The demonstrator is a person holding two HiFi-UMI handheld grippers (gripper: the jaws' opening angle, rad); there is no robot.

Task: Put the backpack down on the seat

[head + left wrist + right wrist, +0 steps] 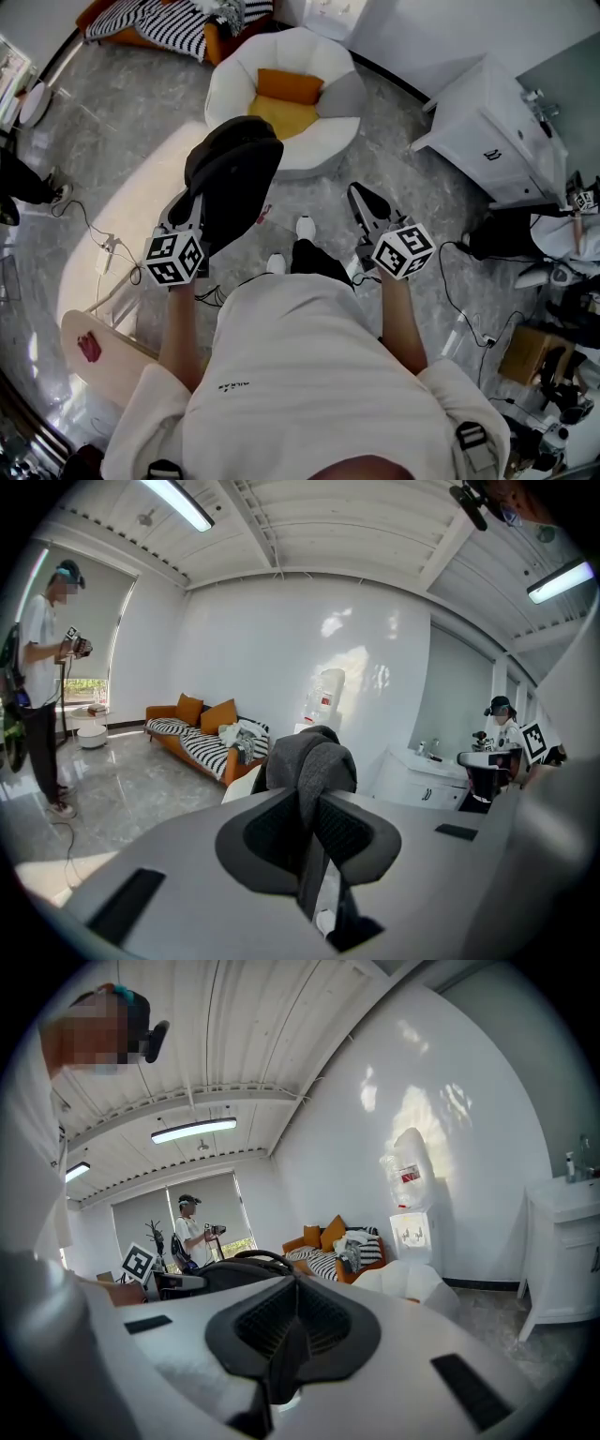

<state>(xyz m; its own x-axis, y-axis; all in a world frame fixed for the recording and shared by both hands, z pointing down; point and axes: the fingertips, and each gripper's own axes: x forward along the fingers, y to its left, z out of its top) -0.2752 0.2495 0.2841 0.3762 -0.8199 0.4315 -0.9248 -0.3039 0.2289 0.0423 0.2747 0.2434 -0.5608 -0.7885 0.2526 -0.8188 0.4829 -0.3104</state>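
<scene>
The left tongs (190, 208) are clamped narrow on a fold of dark grey fabric at the top of the black backpack (234, 173). In the left gripper view the tongs (310, 808) have that fabric pinched between their pads, and the backpack (312, 761) bulges up just past them. The bag is held up in the air in front of the person, and from the head view its far end overlaps the near rim of the white round seat (330, 58). It does not lie on the orange cushion (289, 86) or the yellow cushion (281, 115), which sit bare in the seat's hollow. The right tongs (364, 200) are off to the side of the bag, well apart from it and over the grey marble floor (394, 112). Their jaws are pressed together with nothing between them, as the right gripper view shows (292, 1324). Beyond the seat stands an orange sofa (155, 23) with a striped cover, and a white cabinet (487, 131) stands to the right.
</scene>
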